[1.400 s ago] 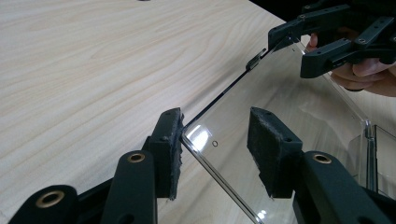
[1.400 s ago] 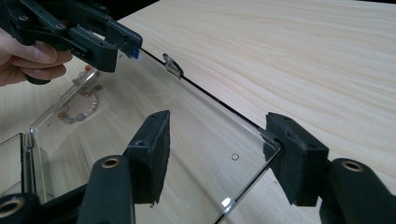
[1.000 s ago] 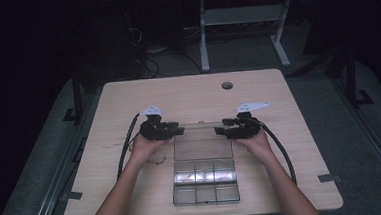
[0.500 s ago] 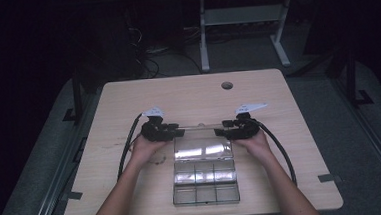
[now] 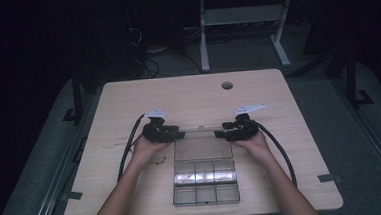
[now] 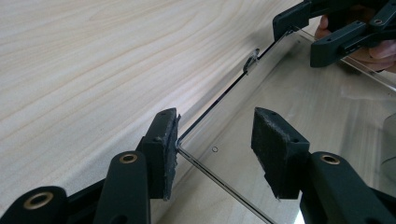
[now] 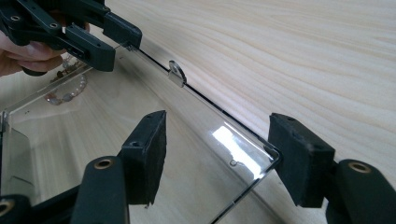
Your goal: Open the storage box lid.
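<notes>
Wooden table (image 5: 188,95), dark room. Clear compartment box (image 5: 205,181) at 6 o'clock, lid (image 5: 202,148) swung open toward 12. Left gripper (image 5: 179,134) and right gripper (image 5: 219,133) straddle lid's far corners, jaws released. Step: letting go after opening. Next: withdraw clear.

Light wooden table (image 5: 192,95), round cable hole (image 5: 226,85) near far edge; white desk frame (image 5: 241,31) behind.

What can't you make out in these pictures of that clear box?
- Box contents: high view, too small, and glare whitens the middle row.
- Beads: right gripper view, seen through the lid and partly behind the left tool; what they are stays unclear.
- Lid's near part: left gripper view, cut off by the bottom edge.
- Room beyond the table: high view, too dark.
</notes>
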The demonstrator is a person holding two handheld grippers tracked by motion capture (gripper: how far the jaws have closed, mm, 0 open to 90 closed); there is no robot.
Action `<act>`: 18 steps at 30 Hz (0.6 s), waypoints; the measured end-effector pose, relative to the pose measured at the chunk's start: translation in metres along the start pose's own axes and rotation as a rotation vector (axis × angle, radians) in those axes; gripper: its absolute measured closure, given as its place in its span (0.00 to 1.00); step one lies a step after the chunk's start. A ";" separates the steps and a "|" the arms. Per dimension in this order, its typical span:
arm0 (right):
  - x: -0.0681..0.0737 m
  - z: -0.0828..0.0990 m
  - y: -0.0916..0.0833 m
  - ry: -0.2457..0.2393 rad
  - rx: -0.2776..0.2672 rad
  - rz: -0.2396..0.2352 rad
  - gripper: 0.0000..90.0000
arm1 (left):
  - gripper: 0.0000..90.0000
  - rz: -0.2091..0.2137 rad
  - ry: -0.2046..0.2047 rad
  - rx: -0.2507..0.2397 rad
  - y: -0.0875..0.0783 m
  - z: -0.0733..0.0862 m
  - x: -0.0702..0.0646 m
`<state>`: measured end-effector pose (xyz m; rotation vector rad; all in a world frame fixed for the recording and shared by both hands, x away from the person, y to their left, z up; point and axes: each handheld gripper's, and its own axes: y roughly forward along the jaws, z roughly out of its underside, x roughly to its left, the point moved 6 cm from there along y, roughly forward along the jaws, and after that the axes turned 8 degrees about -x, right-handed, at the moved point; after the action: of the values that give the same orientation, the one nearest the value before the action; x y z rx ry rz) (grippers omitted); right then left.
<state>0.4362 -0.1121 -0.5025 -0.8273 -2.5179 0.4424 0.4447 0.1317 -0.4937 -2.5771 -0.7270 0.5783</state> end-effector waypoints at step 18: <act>-0.003 0.007 0.005 0.016 0.028 -0.001 0.41 | 0.55 0.001 -0.008 0.025 0.005 0.008 0.002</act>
<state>0.4369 -0.1112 -0.5116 -0.8162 -2.4914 0.4671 0.4447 0.1308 -0.5036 -2.5534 -0.7166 0.5948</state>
